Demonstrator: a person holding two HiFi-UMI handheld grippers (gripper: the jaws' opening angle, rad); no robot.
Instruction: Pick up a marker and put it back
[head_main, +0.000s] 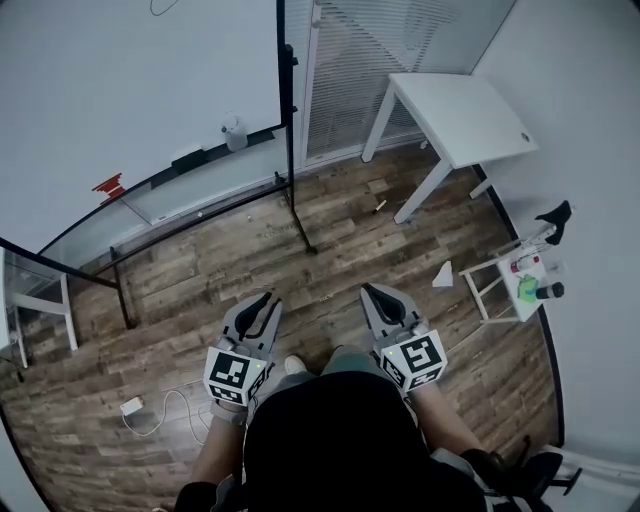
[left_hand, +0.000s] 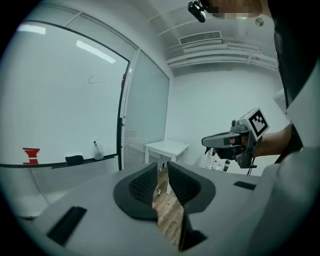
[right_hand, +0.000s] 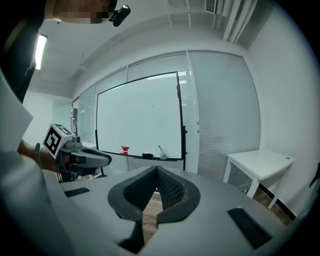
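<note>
No marker shows clearly. On the whiteboard's (head_main: 130, 90) tray sit a red item (head_main: 108, 187), a black eraser (head_main: 188, 158) and a small spray bottle (head_main: 234, 132). A small stick-like thing (head_main: 379, 207) lies on the floor by the white table's leg. My left gripper (head_main: 264, 300) is held low over the wood floor, far from the board. Its pads stand a narrow gap apart with nothing between them (left_hand: 162, 166). My right gripper (head_main: 370, 292) hovers beside it, tips touching and empty (right_hand: 156, 168).
A white table (head_main: 460, 115) stands at the back right, and a small side table (head_main: 505, 262) with bottles against the right wall. The whiteboard's stand legs (head_main: 300, 225) reach onto the floor. A white adapter with cable (head_main: 133, 406) lies at the near left.
</note>
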